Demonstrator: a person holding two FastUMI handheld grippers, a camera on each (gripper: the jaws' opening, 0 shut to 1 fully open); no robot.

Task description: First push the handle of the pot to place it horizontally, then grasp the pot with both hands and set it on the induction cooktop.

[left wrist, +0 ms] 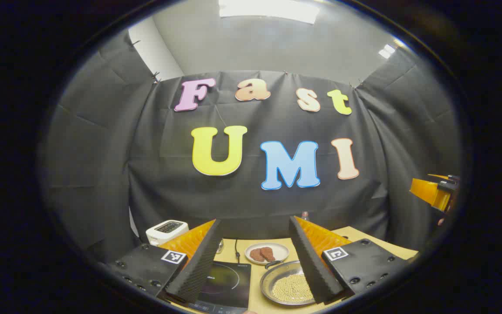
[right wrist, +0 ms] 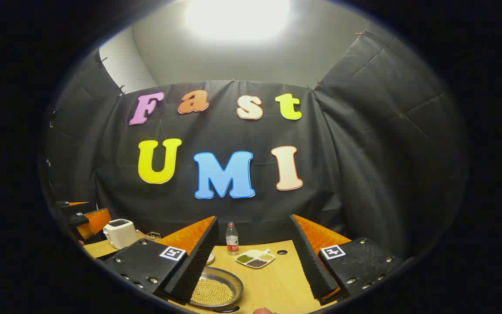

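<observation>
A shallow metal pot [left wrist: 288, 285] holding small yellow beans sits on the wooden table [left wrist: 366, 235], its dark handle [left wrist: 273, 264] pointing toward the back. Left of it lies the black induction cooktop [left wrist: 227, 285]. My left gripper [left wrist: 251, 279] hangs open above the table, over the gap between cooktop and pot. In the right gripper view the same pot [right wrist: 216, 288] lies low on the left with its handle [right wrist: 227, 309] at the near edge. My right gripper [right wrist: 251, 277] is open above bare table, right of the pot. The other gripper [right wrist: 81, 216] shows far left.
A white plate [left wrist: 267, 252] with brown food pieces sits behind the pot. A white toaster [left wrist: 167, 231] stands at the back left. A water bottle [right wrist: 232, 238] and a divided dish of beans [right wrist: 255, 258] stand at the back of the table [right wrist: 277, 283].
</observation>
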